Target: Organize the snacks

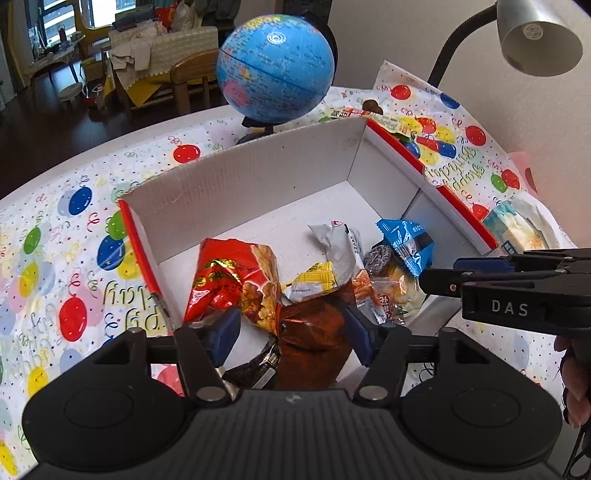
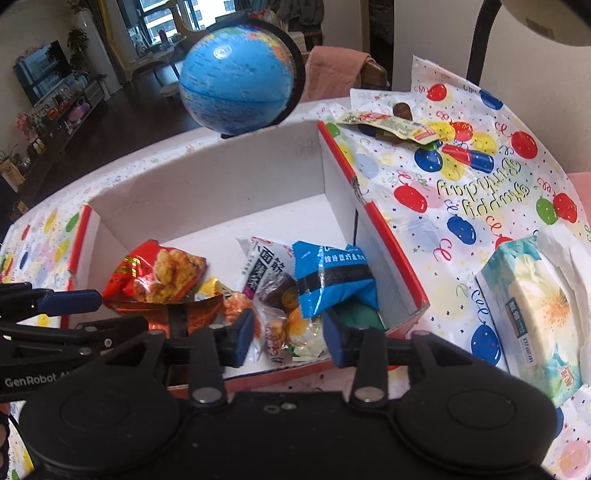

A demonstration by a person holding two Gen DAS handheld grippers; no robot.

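Note:
A white cardboard box (image 1: pixel 258 177) (image 2: pixel 221 177) with red rims holds several snack packets: a red one (image 1: pixel 225 277) (image 2: pixel 162 273), a grey-white one (image 1: pixel 336 240) (image 2: pixel 262 266), a blue one (image 1: pixel 406 240) (image 2: pixel 332 280) and a small yellow one (image 1: pixel 314 282). My left gripper (image 1: pixel 291 336) (image 2: pixel 122 312) hangs open over the box's near end. A dark red-brown packet (image 1: pixel 314 336) stands between its pads, and the left pad is clear of it. My right gripper (image 2: pixel 288 332) (image 1: pixel 441 273) is open above small wrapped snacks (image 2: pixel 277 332) at the box's near right corner.
A blue globe (image 1: pixel 275 70) (image 2: pixel 236 88) stands behind the box. Loose snack packets (image 2: pixel 388 123) (image 1: pixel 369 114) lie on the balloon-print cloth (image 2: pixel 461 192) past the far right corner. A tissue pack (image 2: pixel 532 306) lies to the right. A lamp head (image 1: pixel 535 33) hangs overhead.

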